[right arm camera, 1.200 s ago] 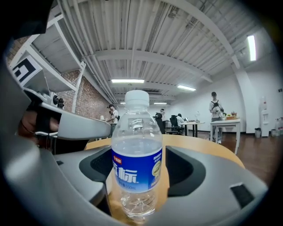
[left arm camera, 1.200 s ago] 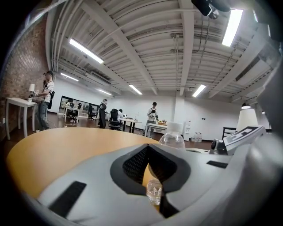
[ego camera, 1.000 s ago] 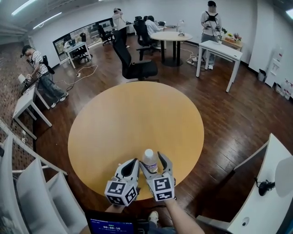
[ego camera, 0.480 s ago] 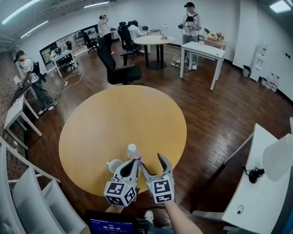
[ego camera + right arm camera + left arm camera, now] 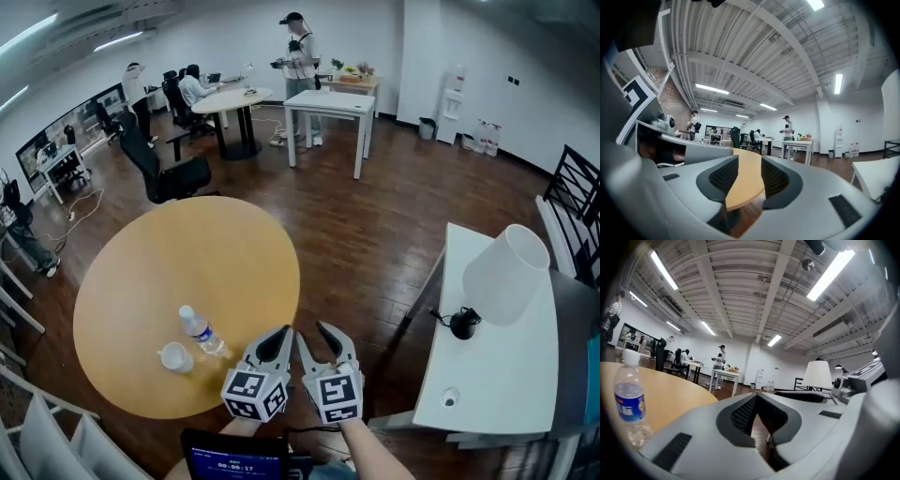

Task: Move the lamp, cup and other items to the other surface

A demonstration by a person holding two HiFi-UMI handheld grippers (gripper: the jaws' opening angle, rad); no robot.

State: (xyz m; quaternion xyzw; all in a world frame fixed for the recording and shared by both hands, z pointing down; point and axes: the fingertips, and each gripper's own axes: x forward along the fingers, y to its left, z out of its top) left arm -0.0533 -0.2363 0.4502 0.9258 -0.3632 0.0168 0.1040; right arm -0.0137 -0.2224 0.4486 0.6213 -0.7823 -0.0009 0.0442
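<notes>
— Over by the round wooden table, what is the person doing right now?

— Standing between it and the white desk, holding both tools low over the floor. The left gripper is sitting clenched, its tips meeting on nothing. The right gripper is closing its jaws as we speak, and nothing is sitting between them either. I'm seeing only the table edge through the gap.

— So nothing is being carried?

— Nothing. The water bottle is standing upright on the round table near its front edge, and the white cup is sitting just beside it, not touching. The lamp is resting on the white desk, well apart from both, its white shade leaning over a dark base.

— Which step is that, then?

— I'm reading it as the gap between items. Bottle and cup are looking settled, and going by where things are lying, the lamp is looking like the one left to fetch.

— What is the next move asking for?

— Turning to the desk and spreading one pair of jaws wide, I'd say. The shade is looking far too broad to pinch, so the slim dark part under it is seeming the likelier hold. A dark cord seems to be trailing from the base, so that is needing watching, and the lamp is looking top-heavy, so keeping it upright is going to matter
</notes>
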